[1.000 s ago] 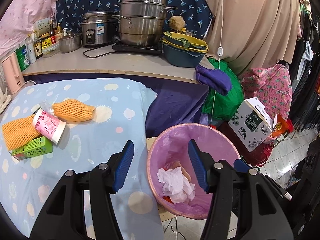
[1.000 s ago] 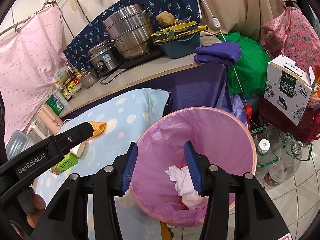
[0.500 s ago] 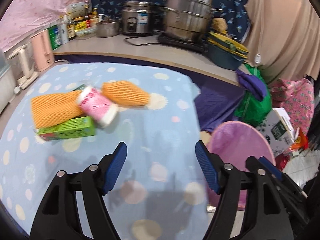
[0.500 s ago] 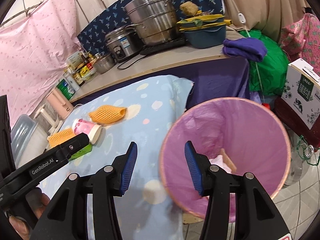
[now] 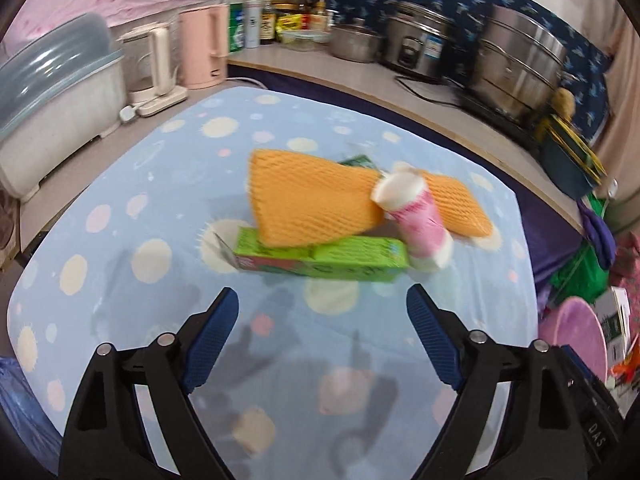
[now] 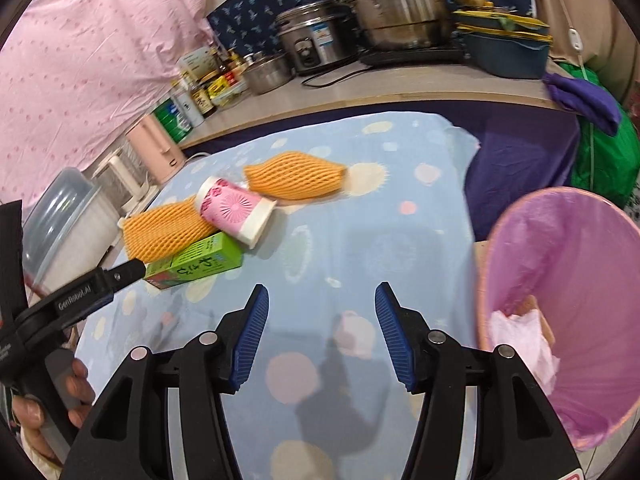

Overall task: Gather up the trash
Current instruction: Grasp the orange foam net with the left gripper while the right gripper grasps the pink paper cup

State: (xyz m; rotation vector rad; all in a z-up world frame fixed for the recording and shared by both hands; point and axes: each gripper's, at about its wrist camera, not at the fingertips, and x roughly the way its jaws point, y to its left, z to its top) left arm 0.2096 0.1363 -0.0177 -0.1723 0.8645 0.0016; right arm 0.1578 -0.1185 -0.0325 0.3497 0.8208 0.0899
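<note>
Trash lies in a small heap on my table (image 5: pixel 120 208), on the blue spotted cloth. My bin (image 6: pixel 576 280), lined with a pink bag, stands at the table's right edge with crumpled tissue (image 6: pixel 520 336) inside. In the heap, one orange foam net (image 5: pixel 308 208) rests on top of a green carton (image 5: pixel 340 260). A second net (image 6: pixel 296 176) lies just behind. A pink cup (image 5: pixel 416 216) lies on its side, leaning against both nets and the carton.

My left tongs (image 5: pixel 322 328) have just been opening and now stand wide apart, with nothing between the pads, hanging just short of the carton. My right tongs (image 6: pixel 320 328) have also just been opening, about half apart, empty, over bare cloth between heap and bin.
</note>
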